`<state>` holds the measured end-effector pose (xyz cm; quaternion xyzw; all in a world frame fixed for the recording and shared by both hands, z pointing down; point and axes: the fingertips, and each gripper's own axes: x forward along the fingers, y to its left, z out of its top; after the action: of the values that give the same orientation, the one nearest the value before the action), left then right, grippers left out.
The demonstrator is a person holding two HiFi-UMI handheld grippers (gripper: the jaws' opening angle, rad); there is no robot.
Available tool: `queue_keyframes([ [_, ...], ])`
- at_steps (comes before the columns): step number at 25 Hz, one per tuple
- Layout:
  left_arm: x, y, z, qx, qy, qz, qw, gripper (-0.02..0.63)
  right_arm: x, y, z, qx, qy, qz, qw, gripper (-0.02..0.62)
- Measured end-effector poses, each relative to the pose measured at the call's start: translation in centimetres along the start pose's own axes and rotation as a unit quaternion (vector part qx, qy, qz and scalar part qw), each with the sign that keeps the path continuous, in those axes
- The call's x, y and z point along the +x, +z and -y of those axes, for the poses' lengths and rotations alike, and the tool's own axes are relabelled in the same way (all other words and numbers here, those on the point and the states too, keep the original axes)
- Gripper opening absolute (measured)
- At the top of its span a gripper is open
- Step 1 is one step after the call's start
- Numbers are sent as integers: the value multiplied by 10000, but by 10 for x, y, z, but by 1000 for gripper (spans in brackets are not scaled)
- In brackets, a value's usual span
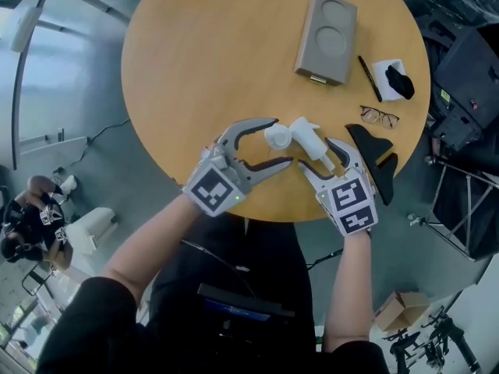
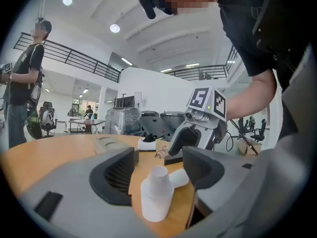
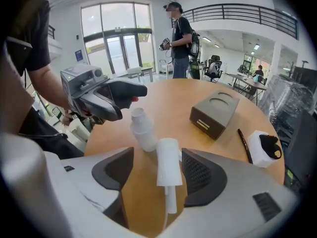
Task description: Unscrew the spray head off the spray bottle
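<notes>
Right, my left gripper [image 2: 159, 168] and right gripper [image 3: 157, 175] both gape empty near the table's [image 1: 203, 68] near edge, bracketing the uncapped upright bottle [image 2: 156, 198] and, just right, the loose-lying spray head [image 3: 168, 162], so a stray sideways jaw could knock either off.

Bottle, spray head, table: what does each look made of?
Bottle: looks like white plastic, matte and opaque, with a moulded shoulder and neck.
Spray head: likely the same matte white plastic, with a thin tube at one end.
Table: wood or wood-look laminate, smooth with a soft sheen. The even light-brown tone leaves open which.
</notes>
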<state>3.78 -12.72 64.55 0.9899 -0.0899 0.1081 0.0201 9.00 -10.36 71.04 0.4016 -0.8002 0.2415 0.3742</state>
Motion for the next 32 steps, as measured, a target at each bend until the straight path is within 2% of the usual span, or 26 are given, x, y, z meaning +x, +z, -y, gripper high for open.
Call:
queue_keyframes([
  [2, -11, 19, 1, -113, 81, 13, 9999, 341, -18, 11, -8, 120, 139, 276, 9995, 318],
  [8, -42, 72, 11, -202, 211, -112, 9995, 332, -70, 47, -36, -255, 466, 637, 9966, 318],
  [14, -66, 122, 30, -522, 258, -143, 9982, 285, -112, 73, -62, 1, 815, 1074, 9909, 306],
  [15, -71, 129, 32, -604, 297, -195, 9975, 285, -122, 82, -68, 77, 902, 1246, 9881, 286],
  [18, -89, 150, 38, -766, 402, -298, 9958, 257, -157, 112, -84, 289, 1183, 1805, 9760, 280],
  [21, -100, 183, 46, -855, 410, -187, 9953, 211, -190, 137, -96, 131, 1292, 2374, 9627, 216],
  [24, -107, 220, 54, -943, 306, -14, 9951, 162, -219, 159, -113, -214, 1304, 2795, 9510, 137],
  [26, -114, 240, 62, -914, 180, 88, 9956, 107, -238, 175, -125, -290, 1352, 3029, 9429, 96],
  [30, -130, 271, 73, -1035, 24, 290, 9942, 5, -279, 206, -145, -44, 1554, 3519, 9230, 8],
  [32, -136, 286, 78, -1049, -29, 405, 9937, 5, -297, 217, -151, 23, 1622, 3727, 9137, 6],
])
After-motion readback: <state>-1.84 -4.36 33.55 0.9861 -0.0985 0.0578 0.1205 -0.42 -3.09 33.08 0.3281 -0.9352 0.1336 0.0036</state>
